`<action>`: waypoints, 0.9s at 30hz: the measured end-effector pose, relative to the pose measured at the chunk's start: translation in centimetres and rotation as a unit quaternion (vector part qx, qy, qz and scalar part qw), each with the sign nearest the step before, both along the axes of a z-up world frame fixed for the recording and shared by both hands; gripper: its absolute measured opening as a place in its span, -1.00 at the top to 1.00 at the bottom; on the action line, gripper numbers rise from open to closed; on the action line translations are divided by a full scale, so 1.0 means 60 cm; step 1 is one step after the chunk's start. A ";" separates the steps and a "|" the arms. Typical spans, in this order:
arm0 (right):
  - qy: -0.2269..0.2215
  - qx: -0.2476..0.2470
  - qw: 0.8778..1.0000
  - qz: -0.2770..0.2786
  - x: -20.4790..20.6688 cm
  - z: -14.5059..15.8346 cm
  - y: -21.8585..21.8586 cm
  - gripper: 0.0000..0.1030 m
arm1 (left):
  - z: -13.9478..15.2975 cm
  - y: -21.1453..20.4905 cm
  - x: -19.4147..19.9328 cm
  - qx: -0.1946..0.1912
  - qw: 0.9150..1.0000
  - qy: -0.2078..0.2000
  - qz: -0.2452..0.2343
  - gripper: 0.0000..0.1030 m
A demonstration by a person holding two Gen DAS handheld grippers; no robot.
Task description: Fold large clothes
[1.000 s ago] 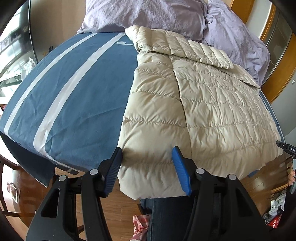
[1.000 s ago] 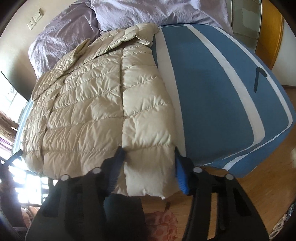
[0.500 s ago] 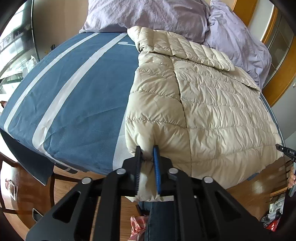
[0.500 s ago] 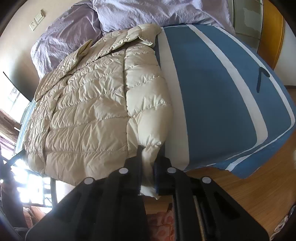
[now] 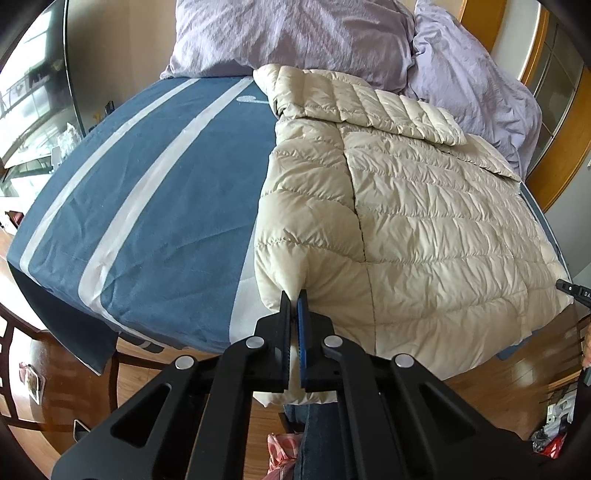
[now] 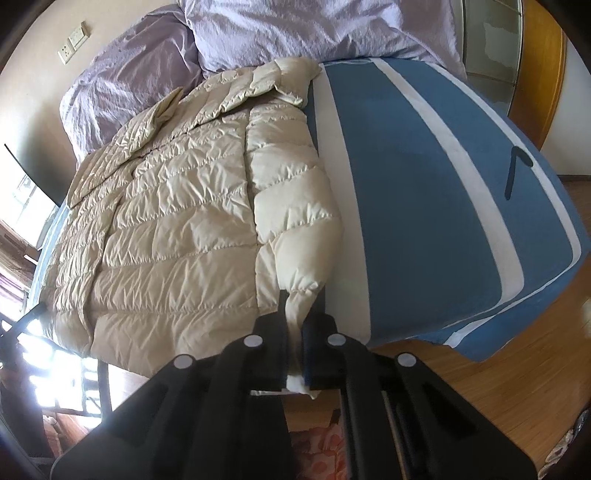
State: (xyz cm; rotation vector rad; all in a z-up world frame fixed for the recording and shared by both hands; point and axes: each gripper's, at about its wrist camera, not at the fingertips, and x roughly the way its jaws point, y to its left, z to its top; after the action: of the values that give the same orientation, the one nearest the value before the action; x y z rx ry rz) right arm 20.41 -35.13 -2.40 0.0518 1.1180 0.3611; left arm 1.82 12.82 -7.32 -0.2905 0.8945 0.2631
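Both the left gripper point(image 5: 294, 300) and right gripper point(image 6: 297, 308) clench the hem of the jacket point(image 5: 406, 229), which lies lengthwise on the bed point(image 5: 147, 206), collar toward 12 o'clock.

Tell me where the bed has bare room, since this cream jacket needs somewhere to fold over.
The free patch is the blue striped cover beside the down jacket, running from the lilac pillows to the foot edge. The jacket fills the other half, out to the bunched lilac duvet. The left gripper and right gripper each pinch the jacket's hem.
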 end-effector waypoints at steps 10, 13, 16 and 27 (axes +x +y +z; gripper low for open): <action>-0.037 -0.004 0.999 -0.005 0.023 0.046 0.007 0.90 | 0.058 -0.002 0.012 0.027 0.999 -0.036 0.003 0.97; -0.051 -0.011 0.999 -0.003 0.035 0.059 0.019 0.90 | 0.078 0.005 0.025 0.033 0.998 -0.050 0.007 0.97; -0.069 -0.019 0.997 0.000 0.049 0.073 0.033 0.90 | 0.098 0.016 0.042 0.039 0.997 -0.063 0.015 1.00; -0.081 -0.017 0.997 -0.007 0.135 0.087 0.080 0.90 | 0.129 0.053 0.122 0.033 0.996 -0.080 0.034 1.00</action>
State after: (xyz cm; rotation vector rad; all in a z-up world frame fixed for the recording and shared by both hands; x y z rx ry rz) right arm 28.51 -30.34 2.85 0.0005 0.9621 0.3291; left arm 9.16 15.99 0.43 -0.2776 0.7163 0.3272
